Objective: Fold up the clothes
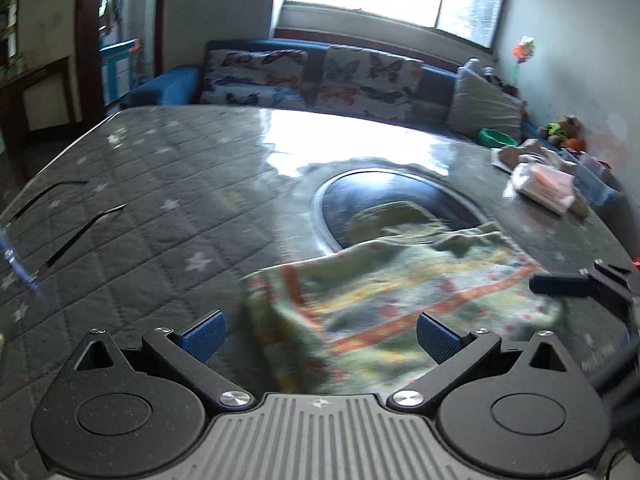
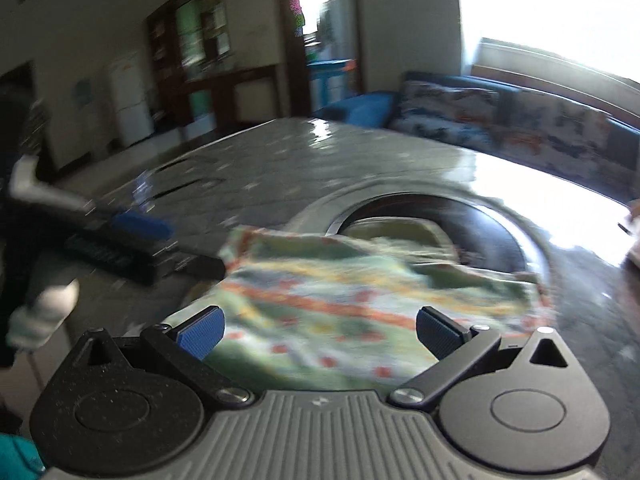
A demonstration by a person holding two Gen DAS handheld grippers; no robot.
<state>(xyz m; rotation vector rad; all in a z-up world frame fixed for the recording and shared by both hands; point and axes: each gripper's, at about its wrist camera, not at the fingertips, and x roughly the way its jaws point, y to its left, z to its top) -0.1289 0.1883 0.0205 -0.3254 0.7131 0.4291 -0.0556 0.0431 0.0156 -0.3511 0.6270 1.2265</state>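
Note:
A green patterned cloth (image 1: 400, 300) with orange and yellow stripes lies bunched on the grey quilted table cover (image 1: 160, 200). Its far edge hangs over a dark oval recess (image 1: 360, 192) in the table. My left gripper (image 1: 320, 336) stands open just before the cloth's near left edge, with nothing between its blue pads (image 1: 202, 336). My right gripper (image 2: 320, 336) is also open, over the near side of the cloth (image 2: 340, 300). The left gripper (image 2: 136, 240) shows at the cloth's left corner in the right wrist view. The right one's black finger (image 1: 560, 282) shows at the cloth's right edge.
Bagged items (image 1: 544, 186) and a green bowl (image 1: 496, 138) sit at the table's far right. Two thin dark strips (image 1: 80, 232) lie on the left of the cover. A sofa with butterfly cushions (image 1: 312, 80) stands behind the table. A gloved hand (image 2: 44, 308) is at left.

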